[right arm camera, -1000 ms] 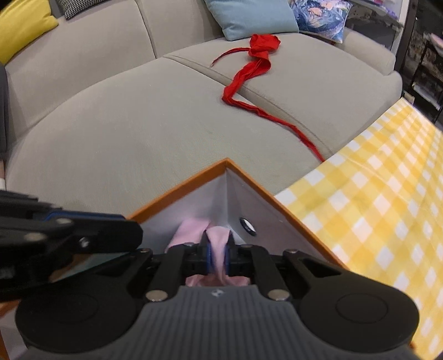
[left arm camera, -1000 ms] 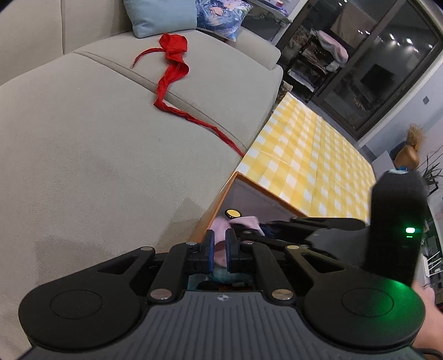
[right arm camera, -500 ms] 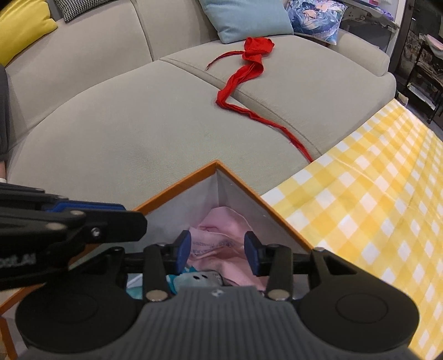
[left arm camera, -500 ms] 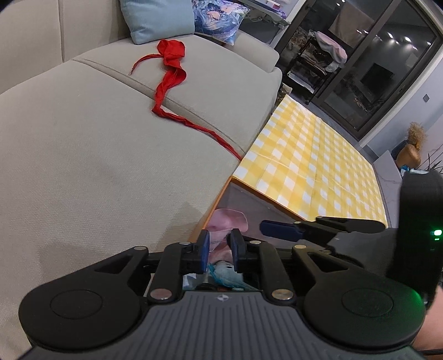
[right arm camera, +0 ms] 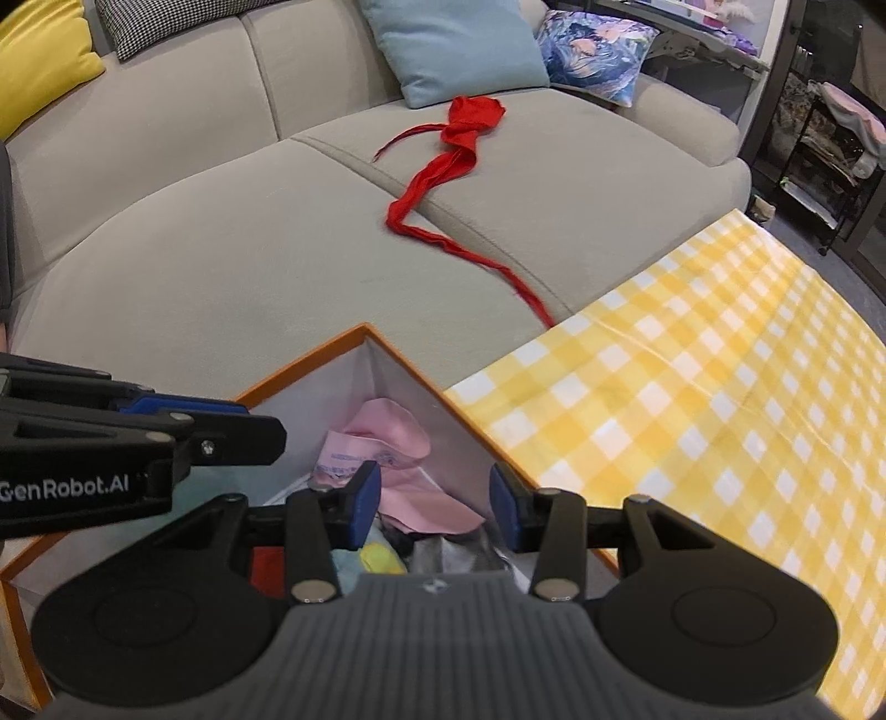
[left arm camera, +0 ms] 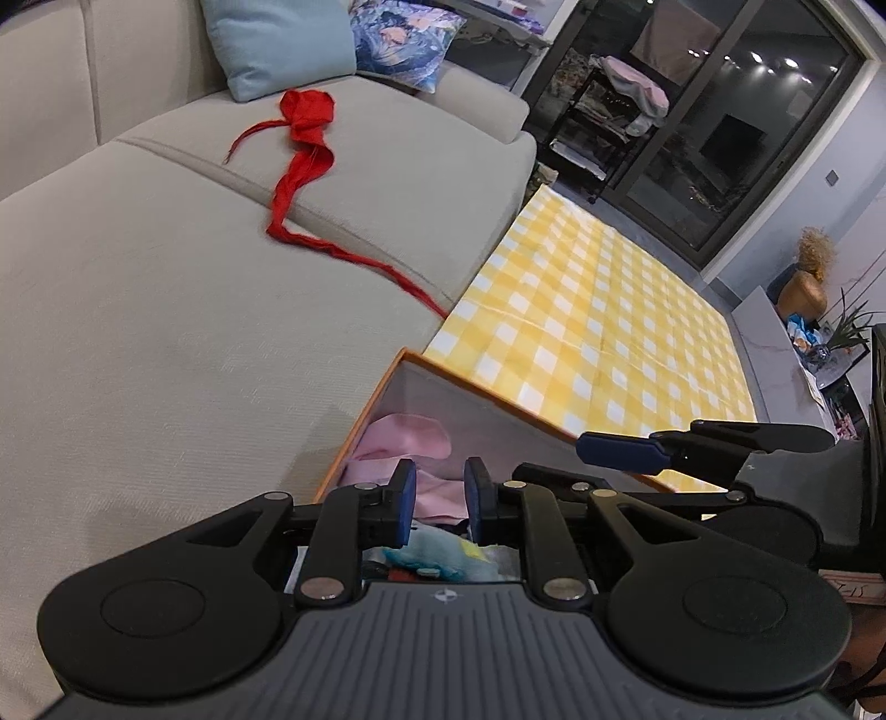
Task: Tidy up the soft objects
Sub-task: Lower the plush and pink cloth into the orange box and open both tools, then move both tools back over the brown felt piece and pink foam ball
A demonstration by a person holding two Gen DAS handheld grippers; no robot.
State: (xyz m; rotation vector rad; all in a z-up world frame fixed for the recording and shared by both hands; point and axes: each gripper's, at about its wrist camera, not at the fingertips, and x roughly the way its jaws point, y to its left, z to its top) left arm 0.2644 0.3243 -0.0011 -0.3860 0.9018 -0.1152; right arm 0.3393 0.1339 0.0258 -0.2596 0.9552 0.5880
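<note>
The left gripper (left arm camera: 439, 501) hangs over the open orange-rimmed box (left arm camera: 371, 410), its jaws opening, a narrow gap between the blue pads (left arm camera: 408, 501) and nothing pinched in it. The right gripper (right arm camera: 434, 504) hovers above the same box (right arm camera: 310, 363) with its jaws spread wide and empty. In the left wrist view the right gripper's fingers reach in from 3 o'clock; in the right wrist view the left gripper enters from 9 o'clock.

Inside the box lies a pink cloth (right arm camera: 398, 437), loose and crumpled against the corner at 12 o'clock from the right gripper's pads. In the left wrist view the same pink cloth (left arm camera: 404, 440) sits just beyond the pads, touching neither. Under it are pale blue and yellow soft items (right arm camera: 371, 556), partly hidden by the grippers.

A red scarf (right arm camera: 443, 166) trails across the grey sofa (right arm camera: 194, 249) toward 12 o'clock, from its bunched end near a light blue cushion (right arm camera: 448, 44) down to the sofa's edge. In the left wrist view the red scarf (left arm camera: 299, 160) runs from 11 o'clock toward the yellow checked cloth (left arm camera: 598, 310), which spreads at 2 o'clock beside the box.
</note>
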